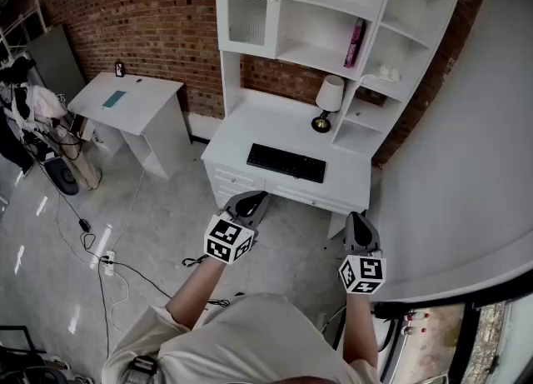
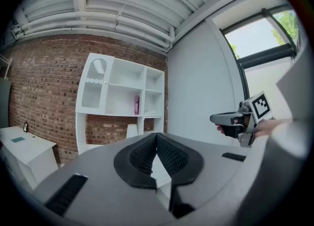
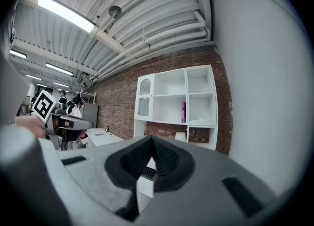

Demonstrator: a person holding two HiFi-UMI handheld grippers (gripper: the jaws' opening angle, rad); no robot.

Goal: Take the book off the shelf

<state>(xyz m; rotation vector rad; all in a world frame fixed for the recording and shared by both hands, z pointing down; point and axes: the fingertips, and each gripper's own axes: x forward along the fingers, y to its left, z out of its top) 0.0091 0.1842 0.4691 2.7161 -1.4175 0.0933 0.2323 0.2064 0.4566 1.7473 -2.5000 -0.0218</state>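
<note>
Looking down from your head, you face a white desk [image 1: 350,176] with a shelf unit [image 1: 416,7] on top, set against a brick wall [image 1: 150,16]. The pink book [image 1: 356,42] stands upright on the middle shelf, leaning against the divider on its right. Your left gripper [image 1: 252,201] and right gripper [image 1: 360,221] are held level in front of the desk edge, well apart from each other and far short of the book. A small white table [image 1: 125,95] stands off to the left.

From the left gripper view, the jaws are clenched, their ribbed pads meeting at the tips with nothing between them. Beyond them the book shows on its shelf, a lamp [image 2: 131,131] below it, and your right gripper hangs at the right.

From the right gripper view, these jaws are also pressed together and empty. The book sits high on the shelf ahead, a keyboard [image 3: 147,172] peeks out just under the jaws, and your left gripper shows at the left edge.
</note>
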